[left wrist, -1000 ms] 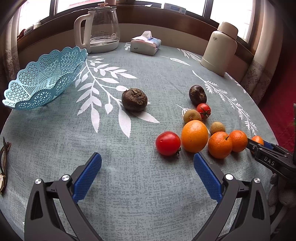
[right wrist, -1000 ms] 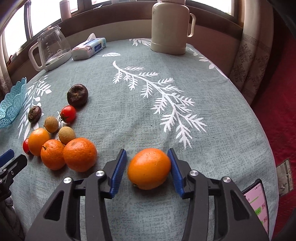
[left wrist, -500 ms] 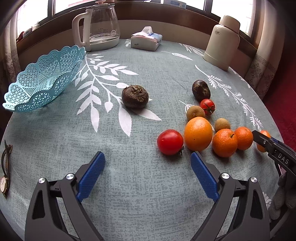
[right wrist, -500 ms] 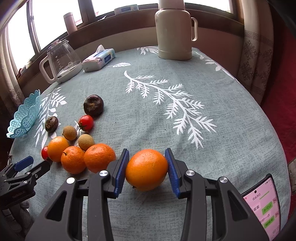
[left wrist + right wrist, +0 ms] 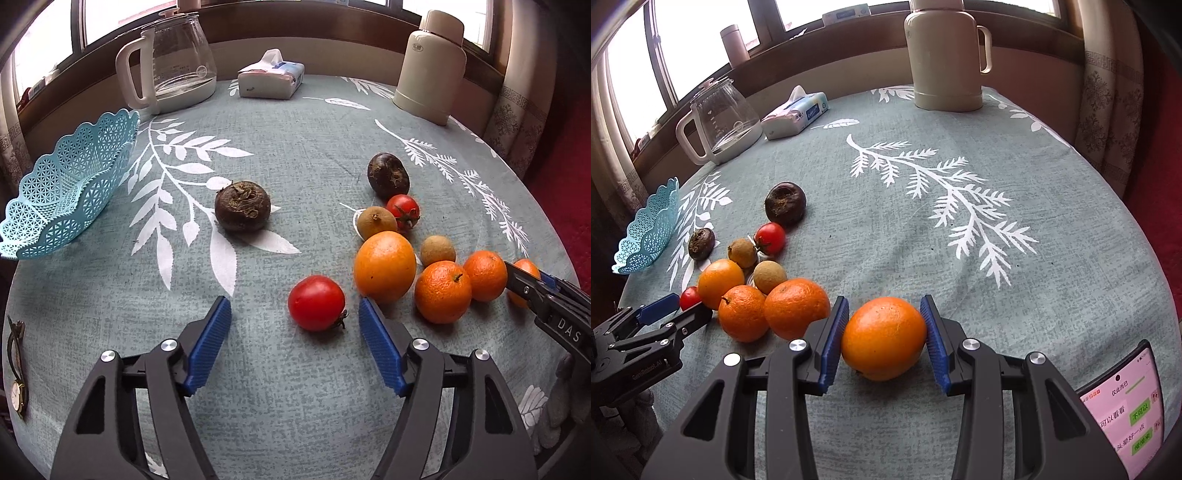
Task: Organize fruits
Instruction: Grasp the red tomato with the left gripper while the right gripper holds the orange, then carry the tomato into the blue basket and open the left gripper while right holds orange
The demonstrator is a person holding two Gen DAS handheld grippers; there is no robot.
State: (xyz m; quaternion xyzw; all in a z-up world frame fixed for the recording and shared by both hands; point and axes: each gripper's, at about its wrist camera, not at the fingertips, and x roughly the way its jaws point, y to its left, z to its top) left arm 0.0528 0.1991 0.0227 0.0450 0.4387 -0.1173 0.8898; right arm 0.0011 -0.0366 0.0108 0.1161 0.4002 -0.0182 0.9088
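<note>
Now the right gripper, pinching the orange, is lifting clear of the table's near edge while the spread left gripper is nearing the tomato.

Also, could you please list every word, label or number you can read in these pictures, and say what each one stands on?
"DAS": white letters on the right gripper body, left wrist view; any further letters are cut off.
"可以看看", "不可以": chat bubbles on the phone screen; its other lines are too blurred.
Left gripper body: faint small print, unreadable.
Tissue pack, thermos logo, kettle markings: too small.
</note>
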